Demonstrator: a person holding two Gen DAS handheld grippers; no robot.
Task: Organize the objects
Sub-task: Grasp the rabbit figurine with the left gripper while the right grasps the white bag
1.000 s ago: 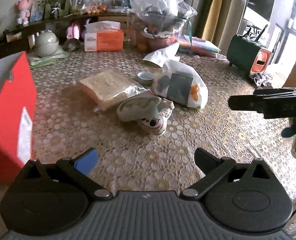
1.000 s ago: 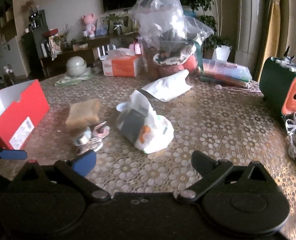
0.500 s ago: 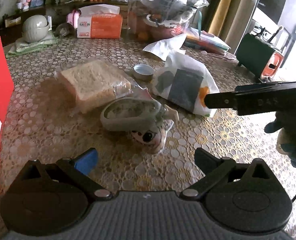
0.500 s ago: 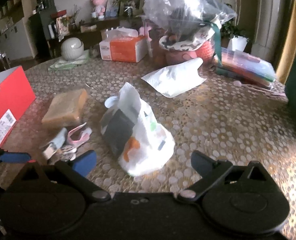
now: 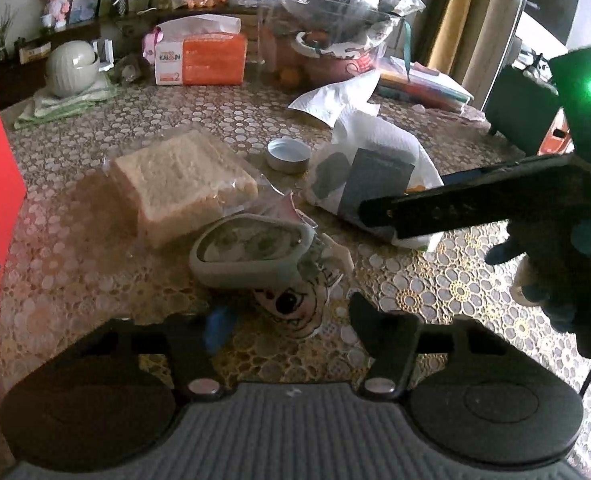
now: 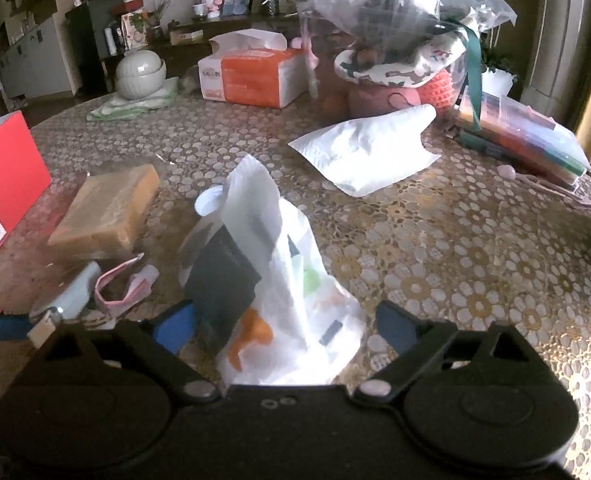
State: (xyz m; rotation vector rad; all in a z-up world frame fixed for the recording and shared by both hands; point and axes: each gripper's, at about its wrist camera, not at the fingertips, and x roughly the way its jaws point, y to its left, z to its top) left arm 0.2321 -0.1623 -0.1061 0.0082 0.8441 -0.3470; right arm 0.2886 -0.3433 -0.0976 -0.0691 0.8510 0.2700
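Two grippers over lace-patterned table point(image 6: 435, 240). Left gripper point(image 5: 285, 320) closing around cartoon-face pouch point(image 5: 291, 304); right gripper point(image 6: 283, 326) wide, closing, white bag point(image 6: 287, 280) between. Red box point(image 6: 3, 176) at nine o'clock, tissue box point(image 6: 251, 76) at twelve.

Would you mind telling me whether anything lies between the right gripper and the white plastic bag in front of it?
Nothing visible does: the white plastic bag already sits between the closing jaws of the right gripper, whose pads are not yet pressing it.

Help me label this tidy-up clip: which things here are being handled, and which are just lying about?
In play:
- left claw, closing around the cartoon-face pouch
- right claw, closing, straddling the white plastic bag

Lying about:
- bagged bread
- tissue box
- red box
- round tin
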